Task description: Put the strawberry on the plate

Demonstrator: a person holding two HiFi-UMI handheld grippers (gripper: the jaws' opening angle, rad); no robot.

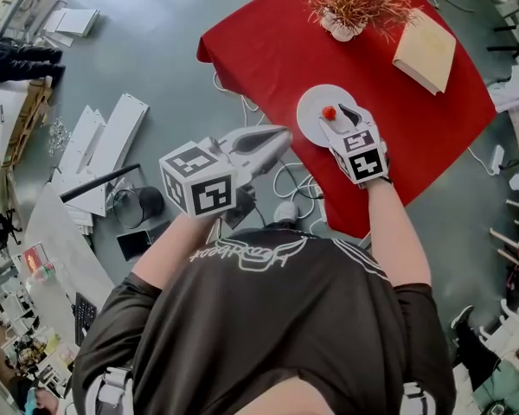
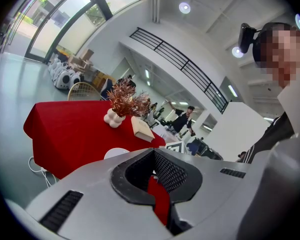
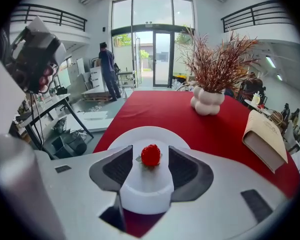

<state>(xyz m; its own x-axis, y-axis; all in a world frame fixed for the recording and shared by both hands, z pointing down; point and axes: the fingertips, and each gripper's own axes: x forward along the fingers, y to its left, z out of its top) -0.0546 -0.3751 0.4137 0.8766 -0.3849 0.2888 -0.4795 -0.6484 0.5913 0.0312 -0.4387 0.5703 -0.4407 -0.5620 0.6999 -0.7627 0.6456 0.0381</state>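
A small red strawberry (image 1: 329,112) rests on a round white plate (image 1: 310,111) near the front edge of the red-clothed table (image 1: 259,50). My right gripper (image 1: 336,119) hovers over the plate. In the right gripper view the strawberry (image 3: 150,155) lies on the plate (image 3: 140,134) between the jaws of the right gripper (image 3: 150,165), which stand open with a gap on each side of the fruit. My left gripper (image 1: 281,137) is held off the table's left front edge, shut and empty. In its own view the left gripper (image 2: 153,178) shows only a sliver of red cloth between its pads.
A dried plant in a white vase (image 1: 344,11) and a tan book (image 1: 426,52) stand at the back of the table. Cables (image 1: 285,188) lie on the floor below the front edge. White boards (image 1: 99,141) and clutter are scattered on the floor to the left.
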